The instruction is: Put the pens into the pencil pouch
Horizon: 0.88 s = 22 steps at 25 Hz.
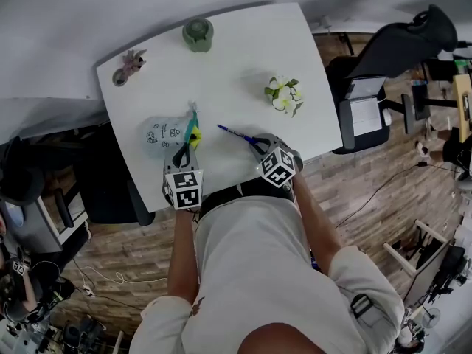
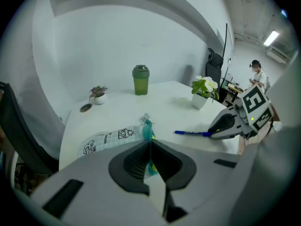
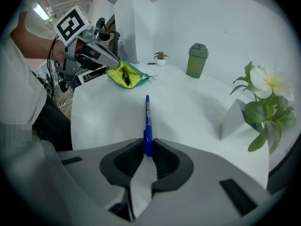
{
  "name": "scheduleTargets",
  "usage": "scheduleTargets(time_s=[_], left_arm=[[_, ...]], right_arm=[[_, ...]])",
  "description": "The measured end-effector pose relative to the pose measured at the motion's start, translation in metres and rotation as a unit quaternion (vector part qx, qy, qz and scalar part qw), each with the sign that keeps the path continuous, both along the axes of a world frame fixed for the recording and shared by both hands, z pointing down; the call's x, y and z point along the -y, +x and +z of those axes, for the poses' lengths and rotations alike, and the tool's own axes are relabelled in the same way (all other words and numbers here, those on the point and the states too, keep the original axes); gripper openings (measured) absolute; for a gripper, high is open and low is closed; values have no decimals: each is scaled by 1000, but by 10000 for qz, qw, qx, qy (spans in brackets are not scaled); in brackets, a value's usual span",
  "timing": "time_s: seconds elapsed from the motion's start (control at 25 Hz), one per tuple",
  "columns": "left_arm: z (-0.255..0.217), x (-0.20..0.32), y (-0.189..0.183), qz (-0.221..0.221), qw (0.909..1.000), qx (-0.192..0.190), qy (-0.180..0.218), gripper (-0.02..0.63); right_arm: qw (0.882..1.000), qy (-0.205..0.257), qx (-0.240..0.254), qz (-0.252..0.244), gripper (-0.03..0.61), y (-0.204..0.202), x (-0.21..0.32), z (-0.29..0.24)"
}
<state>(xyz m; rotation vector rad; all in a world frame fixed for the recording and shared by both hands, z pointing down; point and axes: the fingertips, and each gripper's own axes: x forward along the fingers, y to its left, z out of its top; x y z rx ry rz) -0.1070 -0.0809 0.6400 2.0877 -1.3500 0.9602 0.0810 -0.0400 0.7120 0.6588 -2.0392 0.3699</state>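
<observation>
A pale pencil pouch (image 1: pixel 164 133) (image 2: pixel 106 139) with black doodles and a teal zip lies on the white table (image 1: pixel 236 65), its mouth showing a yellow lining (image 3: pixel 123 74). My left gripper (image 1: pixel 181 157) (image 2: pixel 149 150) is shut on the pouch's mouth edge and holds it up. A blue pen (image 1: pixel 234 133) (image 3: pixel 147 121) (image 2: pixel 193 133) lies on the table to the right of the pouch. My right gripper (image 1: pixel 258 144) (image 3: pixel 147 150) is shut on the cap end of the pen, whose tip points away toward the pouch.
A green lidded cup (image 1: pixel 198 34) stands at the table's far edge, a small potted plant (image 1: pixel 131 63) at the far left corner, and a white flower pot (image 1: pixel 285 96) to the right. A black office chair (image 1: pixel 402 46) stands beyond the table's right side.
</observation>
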Motion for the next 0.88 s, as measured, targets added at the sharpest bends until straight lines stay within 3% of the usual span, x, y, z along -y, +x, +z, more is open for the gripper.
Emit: scheduleTargets(time_s=[0.32,0.88], left_arm=[[-5,1,-4,-37,9999,-67,87,8],[-13,1,-13,-251,9990,-257,265,8]], right_arm=[[9999,103,116,-29,58,-8,3,-23],[9935,224,69,-1114,60,-69,21,-59]])
